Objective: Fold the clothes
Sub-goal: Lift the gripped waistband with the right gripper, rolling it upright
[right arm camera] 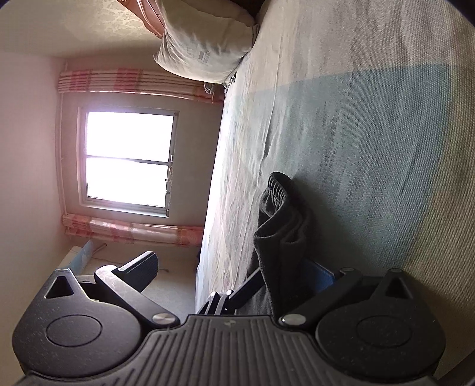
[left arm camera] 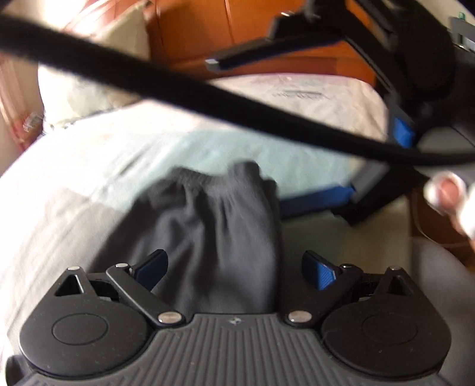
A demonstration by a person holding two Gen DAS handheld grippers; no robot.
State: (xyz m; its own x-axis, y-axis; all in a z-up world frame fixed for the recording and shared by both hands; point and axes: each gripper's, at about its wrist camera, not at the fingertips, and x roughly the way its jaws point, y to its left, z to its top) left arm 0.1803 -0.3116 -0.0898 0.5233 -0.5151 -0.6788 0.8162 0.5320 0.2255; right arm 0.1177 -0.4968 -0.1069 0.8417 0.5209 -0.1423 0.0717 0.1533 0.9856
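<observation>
My left gripper (left arm camera: 234, 267) hangs with its blue-padded fingers (left arm camera: 322, 271) spread wide apart, gripping nothing; between and beyond them lies the dark grey garment (left arm camera: 213, 231), bunched and creased on the bed sheet (left arm camera: 68, 190), its gathered waistband end turned away from me; this view is smeared by motion, so I cannot read the fabric's finer folds. A black cable (left arm camera: 178, 89) sweeps across the top of the left view; my right gripper (left arm camera: 341, 53) shows there too, high at the right, beside a wooden headboard (left arm camera: 207, 26); a fingertip (left arm camera: 448, 190) of the person peeps in at the right edge. The right wrist view is rolled sideways; its fingers (right arm camera: 142, 267) stand apart as well, closed on nothing, the garment (right arm camera: 279, 231) lying near the right-hand finger on the pale green band of the sheet (right arm camera: 371, 133); a pillow (right arm camera: 204, 50) sits at the bed's far end; a bright window (right arm camera: 127, 160) with pink curtains (right arm camera: 136, 80) fills the wall.
</observation>
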